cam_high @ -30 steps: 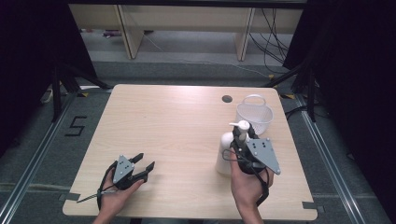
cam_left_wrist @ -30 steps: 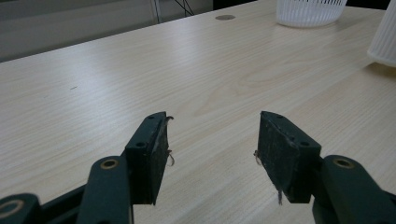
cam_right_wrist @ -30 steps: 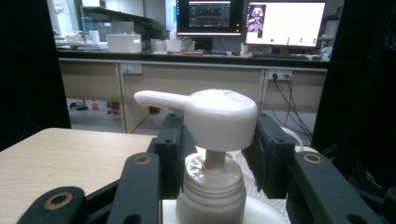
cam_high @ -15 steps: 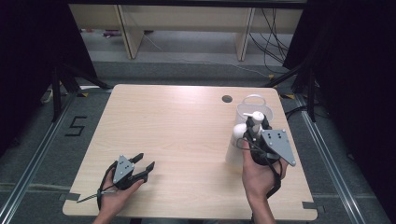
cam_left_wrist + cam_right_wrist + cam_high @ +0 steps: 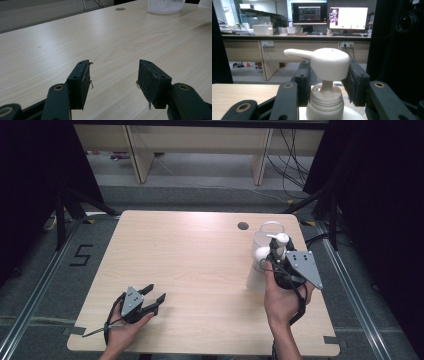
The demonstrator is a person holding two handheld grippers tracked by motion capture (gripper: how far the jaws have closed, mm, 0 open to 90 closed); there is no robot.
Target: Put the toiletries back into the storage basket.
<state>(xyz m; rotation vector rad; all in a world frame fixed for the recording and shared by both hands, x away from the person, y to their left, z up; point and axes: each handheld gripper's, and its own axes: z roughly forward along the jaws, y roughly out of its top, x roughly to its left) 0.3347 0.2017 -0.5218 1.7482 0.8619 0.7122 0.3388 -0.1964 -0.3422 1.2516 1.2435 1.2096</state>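
Note:
A white pump bottle hangs just above the wooden table at the right, with my right gripper shut on its top. In the right gripper view the two black jaws press on either side of the bottle's pump head, whose spout points left. A white mesh basket stands right behind the bottle. My left gripper rests on the table near the front left corner, open with nothing between its fingers.
A round cable hole sits in the table near the far edge, left of the basket. Beyond the table are desk legs and cables on the floor. Monitors stand on a desk farther off.
My right gripper has carried the pump bottle up and farther away to the right, close to the basket. The left gripper has stayed where it was.

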